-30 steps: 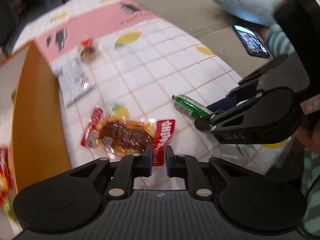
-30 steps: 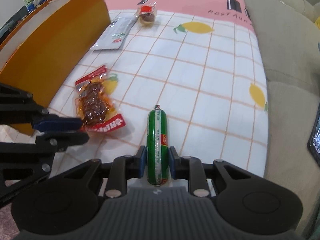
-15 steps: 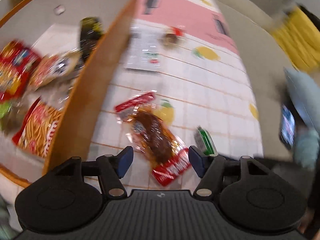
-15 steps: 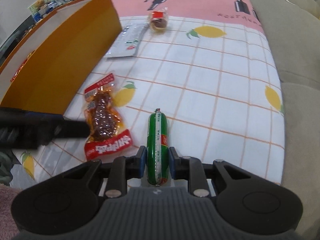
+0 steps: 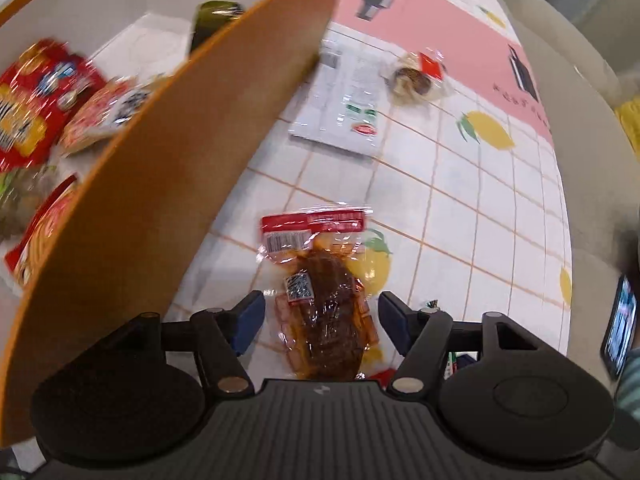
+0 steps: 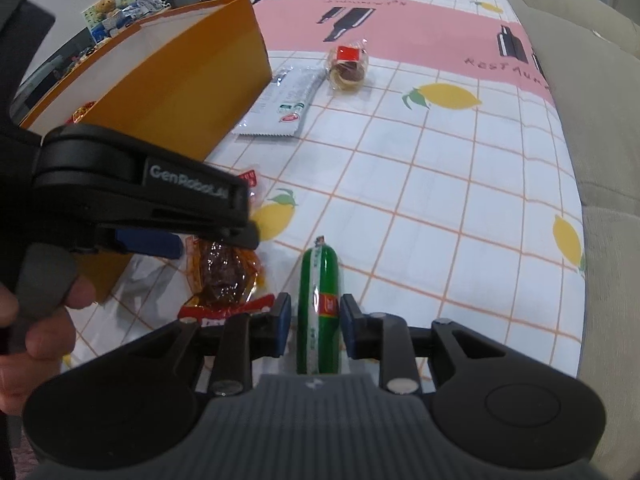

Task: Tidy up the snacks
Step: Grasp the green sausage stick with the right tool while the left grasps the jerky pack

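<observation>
Looking down on a checked lemon cloth [image 6: 440, 184], running out of frame at near and far ends, beside a beige sofa [image 6: 600, 100]; standing at the cloth's left, an orange box [image 6: 192, 80], cut off by the frame in both views; showing red snack bags [image 5: 28, 100] inside, blurred past reading, and a dark item behind the wall, half hidden.

Holding the left gripper [image 5: 320, 312] steeply down with jaws wide apart, having just been opening; straddling a clear meat pack [image 5: 328, 332] without pressing it, near end hidden under the gripper body; lying flat on the cloth just beside the box wall. Gripping the handle with a hand [image 6: 36, 320], only partly in frame.

Keeping the right gripper [image 6: 314, 320] around a green sausage [image 6: 320, 300] lying on the cloth beside the meat pack, near end hidden; jaws having just been easing open, a sliver of gap showing at the left pad, the right hard to judge.

Lying farther off, a silver sachet [image 6: 286, 104] touching the box corner, print too small to read; beyond it, well apart from both grippers, a small round wrapped snack [image 6: 348, 68]; peeking in at the left view's right edge, a phone [image 5: 620, 332], cropped.
</observation>
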The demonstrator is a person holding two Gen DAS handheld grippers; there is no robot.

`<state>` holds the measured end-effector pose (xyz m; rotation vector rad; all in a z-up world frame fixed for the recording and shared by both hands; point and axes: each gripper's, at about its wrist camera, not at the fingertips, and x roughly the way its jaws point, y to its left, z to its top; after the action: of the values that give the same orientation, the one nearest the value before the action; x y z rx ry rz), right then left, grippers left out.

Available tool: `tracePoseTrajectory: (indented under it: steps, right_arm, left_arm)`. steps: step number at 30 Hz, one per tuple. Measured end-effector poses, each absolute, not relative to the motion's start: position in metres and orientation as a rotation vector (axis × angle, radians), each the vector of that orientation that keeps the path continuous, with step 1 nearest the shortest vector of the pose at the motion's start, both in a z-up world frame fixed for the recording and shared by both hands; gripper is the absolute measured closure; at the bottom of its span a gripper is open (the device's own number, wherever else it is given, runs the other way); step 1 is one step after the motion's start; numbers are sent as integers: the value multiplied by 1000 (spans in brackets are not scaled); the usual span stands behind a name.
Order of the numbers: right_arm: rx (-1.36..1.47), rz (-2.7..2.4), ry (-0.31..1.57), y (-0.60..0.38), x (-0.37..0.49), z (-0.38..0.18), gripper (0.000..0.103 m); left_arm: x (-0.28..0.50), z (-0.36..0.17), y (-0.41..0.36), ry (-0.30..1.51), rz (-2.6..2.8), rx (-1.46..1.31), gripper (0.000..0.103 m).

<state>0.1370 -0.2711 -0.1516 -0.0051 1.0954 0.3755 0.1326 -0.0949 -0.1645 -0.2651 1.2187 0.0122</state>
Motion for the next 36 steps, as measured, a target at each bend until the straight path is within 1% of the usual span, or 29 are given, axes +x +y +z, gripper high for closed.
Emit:
tracePoseTrajectory:
  steps: [3,4,7,9,10,11,12,13,15,16,21,22,23,24,30,32,36]
  right_arm:
    - [-9,369,1102,-270,140,-154,78]
    - [-10,365,1104,-270,141,-155,78]
    - [-5,353,1109,-272,141,-157,78]
    - [-5,350,1110,-273,141,-157,79]
    - [-12,349,1108,-273,140,-157,79]
    - [-23,346,1106,-272,139,-156,79]
    - [-40,344,1104,-271,137,-156,79]
    - [-57,342,1102,-270,137,-156,79]
    - [-96,339,1096,-267,135,-156,80]
    - [-110,338,1094,-266,135,-156,83]
    - [-118,320,1099,-269,137,-156,84]
    - [-114,316,1100,-270,138,-157,84]
    - [-112,312,1100,-271,137,-156,84]
    - [-106,307,1102,-272,137,-156,84]
    - [-50,289,1116,-276,140,-156,84]
    - [-24,285,1121,-279,139,-156,84]
    - [14,282,1119,-281,138,-151,84]
  left_arm:
    - [135,-167,-103,1209,-19,-204,28]
    - [136,-167,-107,1208,-36,-168,31]
    - [137,-168,-121,1195,-80,-45,31]
    - [133,-170,-129,1176,-104,49,29]
    - [131,-171,-132,1168,-110,83,25]
    - [128,-171,-133,1151,-115,100,25]
    - [128,-172,-132,1146,-119,96,25]
    - [128,-172,-132,1144,-129,102,28]
    - [128,-172,-131,1148,-142,101,30]
    - [129,-172,-131,1147,-145,102,32]
    - [126,-171,-128,1129,-168,96,34]
    - [125,-170,-126,1124,-176,90,36]
    - [124,-169,-125,1117,-188,80,41]
    - [124,-168,-123,1115,-202,63,42]
    - [123,-166,-113,1127,-233,-44,45]
    - [121,-163,-111,1125,-246,-72,47]
    - [114,-153,-112,1102,-276,-79,47]
